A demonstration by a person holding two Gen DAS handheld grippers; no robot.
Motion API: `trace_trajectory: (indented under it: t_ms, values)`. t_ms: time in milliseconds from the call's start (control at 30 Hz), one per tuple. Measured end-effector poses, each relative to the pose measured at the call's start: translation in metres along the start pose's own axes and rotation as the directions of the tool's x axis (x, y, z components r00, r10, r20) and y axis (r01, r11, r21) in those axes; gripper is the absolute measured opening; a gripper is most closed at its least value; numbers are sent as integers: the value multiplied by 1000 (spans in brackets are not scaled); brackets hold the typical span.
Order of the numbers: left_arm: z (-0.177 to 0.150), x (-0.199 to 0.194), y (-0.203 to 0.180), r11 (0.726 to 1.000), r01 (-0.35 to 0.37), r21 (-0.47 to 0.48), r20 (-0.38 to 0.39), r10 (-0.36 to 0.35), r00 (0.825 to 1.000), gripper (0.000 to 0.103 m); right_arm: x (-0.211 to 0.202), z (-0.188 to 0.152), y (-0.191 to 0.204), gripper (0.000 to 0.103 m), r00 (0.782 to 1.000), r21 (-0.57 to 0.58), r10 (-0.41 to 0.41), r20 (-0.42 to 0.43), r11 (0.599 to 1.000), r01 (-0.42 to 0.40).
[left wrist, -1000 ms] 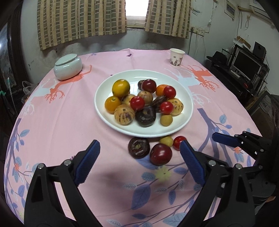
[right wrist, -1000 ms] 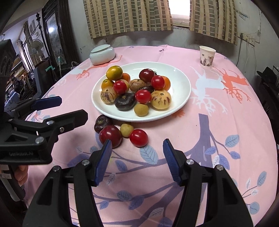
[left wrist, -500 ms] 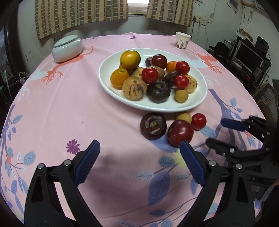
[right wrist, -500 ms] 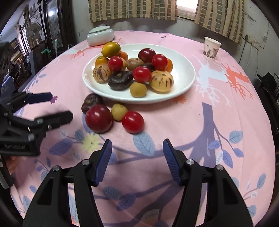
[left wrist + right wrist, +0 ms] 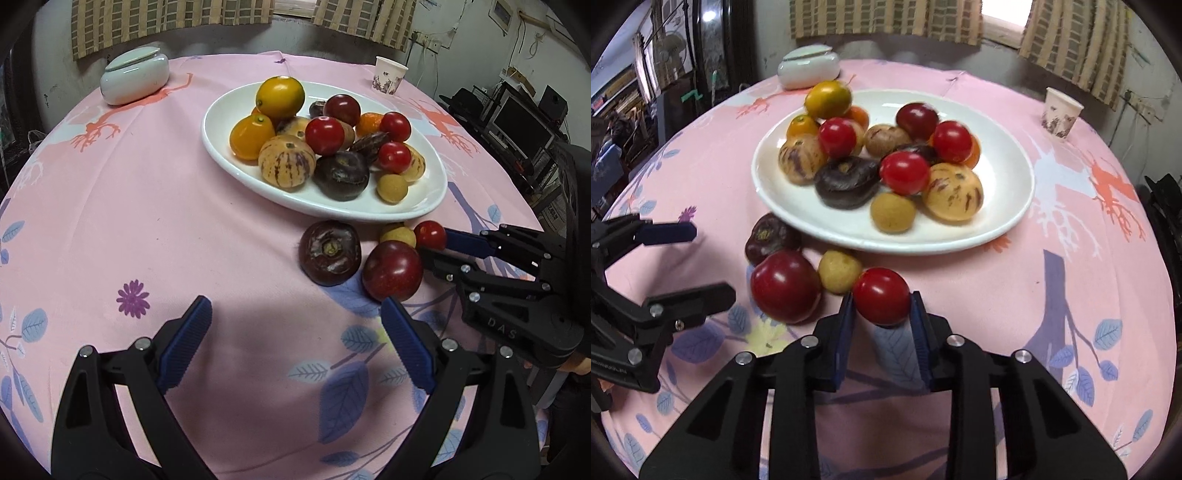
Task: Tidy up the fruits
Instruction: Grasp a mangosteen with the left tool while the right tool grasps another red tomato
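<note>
Closing on a small red tomato (image 5: pixel 881 301), the right tongs (image 5: pixel 882 317) have just drawn their jaws in until both blue pads flank and appear to press the fruit, which sits on the pink worktop (image 5: pixel 1015 295) just short of the white plate (image 5: pixel 1008 206). The plate lies straight ahead of the right tongs. The left tongs (image 5: pixel 295 347) hang wide open and empty, nearer the dark plum (image 5: pixel 392 271) and purple fruit (image 5: pixel 329 253).

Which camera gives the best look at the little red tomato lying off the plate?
The right wrist view: the small red tomato sits close and whole between the right gripper, whose jaws have just closed onto it. In the left wrist view it is smaller, partly hidden behind neighbouring fruit.
</note>
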State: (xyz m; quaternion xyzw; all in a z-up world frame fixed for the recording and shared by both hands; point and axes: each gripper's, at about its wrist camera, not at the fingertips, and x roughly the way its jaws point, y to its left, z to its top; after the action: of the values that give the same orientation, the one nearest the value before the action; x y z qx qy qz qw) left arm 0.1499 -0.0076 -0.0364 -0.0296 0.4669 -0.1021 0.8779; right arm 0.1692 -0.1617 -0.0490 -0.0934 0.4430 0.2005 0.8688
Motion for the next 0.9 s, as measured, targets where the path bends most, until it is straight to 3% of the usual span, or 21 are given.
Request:
trace_trajectory:
  t_ms: [300, 500, 667, 767, 900]
  values:
    - [1, 0, 13, 998, -37, -48, 26, 38, 999, 94, -19, -13, -11, 30, 998, 50, 49, 34, 997, -50]
    - [-1, 7, 0, 988, -152, 33, 33, 151, 988, 94, -23, -15, -11, 30, 993, 59, 111, 45, 992, -113]
    - [2, 15, -8, 988, -145, 61, -9, 146, 989, 94, -25, -16, -12, 30, 990, 64, 136, 45, 988, -139]
    - [3, 18, -16, 977, -188, 97, -9, 190, 982, 94, -27, -17, -12, 30, 989, 63, 139, 47, 988, -142]
    - [8, 21, -16, 980, -182, 79, -28, 184, 982, 94, -28, -17, -14, 30, 988, 75, 147, 49, 986, -150]
